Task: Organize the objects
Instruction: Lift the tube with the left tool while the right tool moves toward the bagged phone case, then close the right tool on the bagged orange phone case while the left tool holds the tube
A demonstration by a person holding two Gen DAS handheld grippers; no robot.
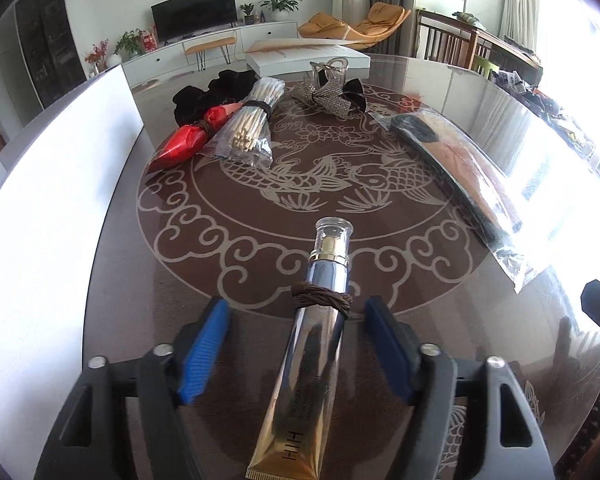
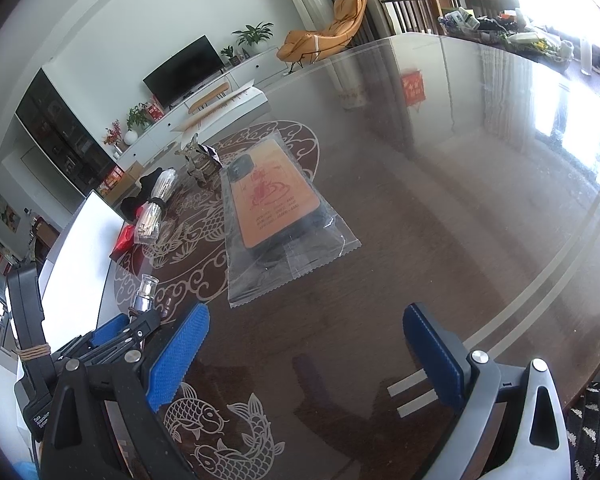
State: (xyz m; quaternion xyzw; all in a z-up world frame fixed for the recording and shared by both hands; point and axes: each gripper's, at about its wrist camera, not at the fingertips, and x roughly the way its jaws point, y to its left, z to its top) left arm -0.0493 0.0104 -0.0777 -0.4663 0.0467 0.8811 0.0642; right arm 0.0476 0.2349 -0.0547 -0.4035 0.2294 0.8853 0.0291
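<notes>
A silver cosmetic tube (image 1: 314, 344), banded with a brown hair tie (image 1: 320, 300), lies on the glass table (image 1: 260, 248) between the spread fingers of the left gripper (image 1: 298, 312), touching neither; the right gripper (image 2: 306, 334) hovers with fingers apart over bare glass, holding nothing

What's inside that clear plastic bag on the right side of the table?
The clear plastic bag holds a phone case, orange-backed with red print and a dark camera cutout. Glare hides most of it in the left wrist view; whether anything lies beneath it cannot be seen.
</notes>
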